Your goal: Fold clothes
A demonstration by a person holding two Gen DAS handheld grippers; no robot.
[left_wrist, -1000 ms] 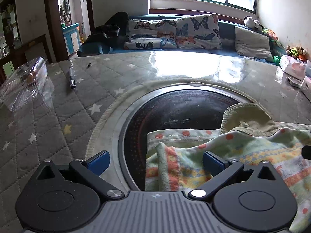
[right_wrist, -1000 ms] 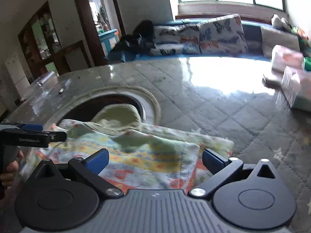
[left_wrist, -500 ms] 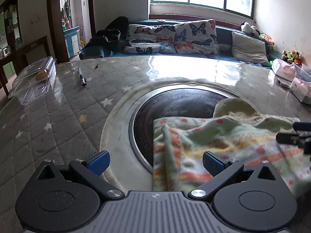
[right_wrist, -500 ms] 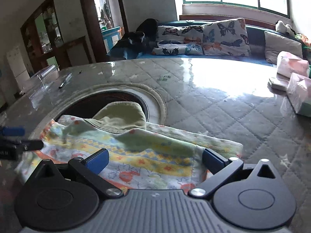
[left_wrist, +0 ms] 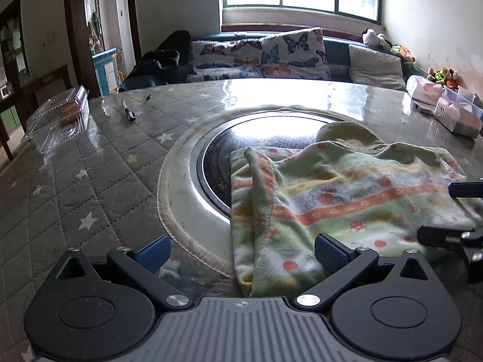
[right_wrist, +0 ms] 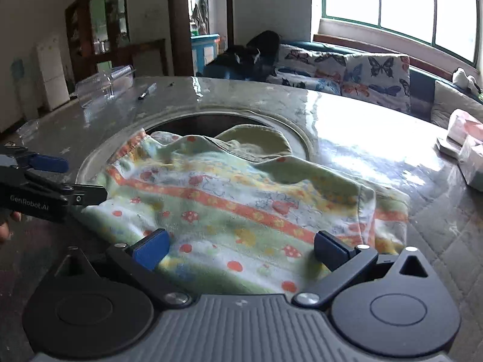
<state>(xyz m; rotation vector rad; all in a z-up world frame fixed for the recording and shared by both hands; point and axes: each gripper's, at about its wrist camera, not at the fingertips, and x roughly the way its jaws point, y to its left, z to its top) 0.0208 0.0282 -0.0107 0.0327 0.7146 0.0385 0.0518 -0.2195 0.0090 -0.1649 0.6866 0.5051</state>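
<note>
Both grippers spread wide, clamping nothing: left gripper (left_wrist: 240, 250) low over the near left edge of the garment (left_wrist: 347, 199), right gripper (right_wrist: 241, 246) low over its near right part; each visible in the other's view, left one (right_wrist: 65, 178) at the far left of the right view, right one (left_wrist: 459, 211) at the far right of the left view.

Beyond both tools, a large quilted table (left_wrist: 75, 187) under a glossy clear cover, with a round dark recessed pan (left_wrist: 256, 141) straight ahead. Draped half across that pan and half on the cover, the flowered green-and-orange garment, rumpled, olive lining turned up at its far side; long axis apparently crosswise, running from one gripper to the other; left border bunched into a standing ridge just ahead of the left tool's right finger. Nearer arm for that ridge: left; for the doubled right hem (right_wrist: 389, 208): right.

Far left of the left tool: clear plastic box (left_wrist: 59, 117); then a small pen (left_wrist: 128, 111).
</note>
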